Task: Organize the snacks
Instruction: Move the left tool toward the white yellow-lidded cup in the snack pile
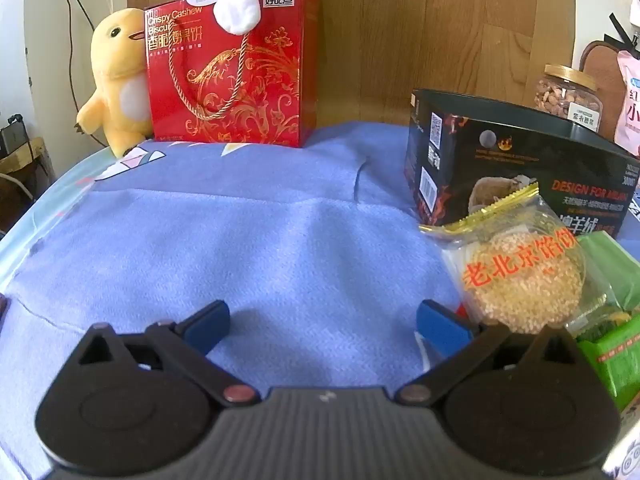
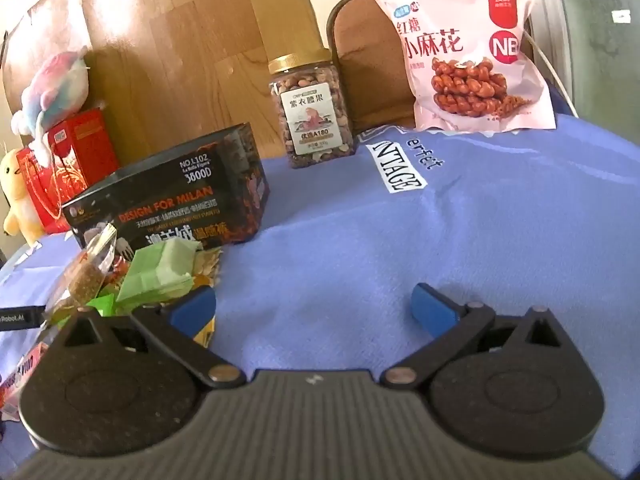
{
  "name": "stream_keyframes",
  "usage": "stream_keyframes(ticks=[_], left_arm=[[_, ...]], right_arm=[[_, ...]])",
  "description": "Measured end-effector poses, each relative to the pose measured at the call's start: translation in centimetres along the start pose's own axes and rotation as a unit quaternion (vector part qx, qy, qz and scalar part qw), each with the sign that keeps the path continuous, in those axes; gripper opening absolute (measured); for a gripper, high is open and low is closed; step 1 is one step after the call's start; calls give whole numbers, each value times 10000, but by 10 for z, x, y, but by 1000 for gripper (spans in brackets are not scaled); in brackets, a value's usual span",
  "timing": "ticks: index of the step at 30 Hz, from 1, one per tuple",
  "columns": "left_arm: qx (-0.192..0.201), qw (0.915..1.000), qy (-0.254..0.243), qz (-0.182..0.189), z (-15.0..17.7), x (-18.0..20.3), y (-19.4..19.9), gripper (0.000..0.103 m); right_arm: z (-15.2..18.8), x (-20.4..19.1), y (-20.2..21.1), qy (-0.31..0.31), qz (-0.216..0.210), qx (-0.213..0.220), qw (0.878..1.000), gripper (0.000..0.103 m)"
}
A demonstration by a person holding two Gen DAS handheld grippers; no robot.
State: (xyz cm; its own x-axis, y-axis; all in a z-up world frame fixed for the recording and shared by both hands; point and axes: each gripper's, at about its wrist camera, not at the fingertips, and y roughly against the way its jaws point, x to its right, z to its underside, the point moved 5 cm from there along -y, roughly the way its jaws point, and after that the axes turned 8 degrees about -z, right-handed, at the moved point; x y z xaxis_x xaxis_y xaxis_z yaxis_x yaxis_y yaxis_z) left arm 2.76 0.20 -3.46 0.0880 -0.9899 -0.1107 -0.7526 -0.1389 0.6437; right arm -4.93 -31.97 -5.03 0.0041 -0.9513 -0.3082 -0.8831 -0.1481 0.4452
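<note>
- While both grippers hover over the blue cloth (image 1: 280, 240), the left gripper (image 1: 322, 326) and right gripper (image 2: 314, 308) hold their fingers spread wide, gripping nothing.
- Wrapped sesame cake (image 1: 524, 280) and green packets (image 2: 160, 276) lie heaped against the near side of the black box (image 2: 172, 196).
- Farther back stand a nut jar (image 2: 314, 116) and pink snack bag (image 2: 468, 48).
</note>
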Motion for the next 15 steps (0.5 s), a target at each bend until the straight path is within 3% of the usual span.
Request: stream_keyframes(ticks=[5, 8, 10, 13, 15], left_arm=[[20, 10000, 3, 37, 0, -1, 0, 102], [119, 9995, 204, 208, 1, -10, 6, 96], [95, 9992, 296, 268, 3, -20, 16, 96], [472, 9978, 250, 393, 5, -32, 48, 97], [634, 9954, 87, 714, 6, -31, 72, 97]], right_arm=[[4, -5, 3, 112, 165, 136, 9997, 102], [0, -3, 18, 220, 155, 498, 9984, 95], [1, -9, 26, 293, 200, 525, 9980, 85], [10, -30, 46, 471, -407, 422, 9972, 82], [16, -49, 59, 975, -794, 491, 9908, 82]])
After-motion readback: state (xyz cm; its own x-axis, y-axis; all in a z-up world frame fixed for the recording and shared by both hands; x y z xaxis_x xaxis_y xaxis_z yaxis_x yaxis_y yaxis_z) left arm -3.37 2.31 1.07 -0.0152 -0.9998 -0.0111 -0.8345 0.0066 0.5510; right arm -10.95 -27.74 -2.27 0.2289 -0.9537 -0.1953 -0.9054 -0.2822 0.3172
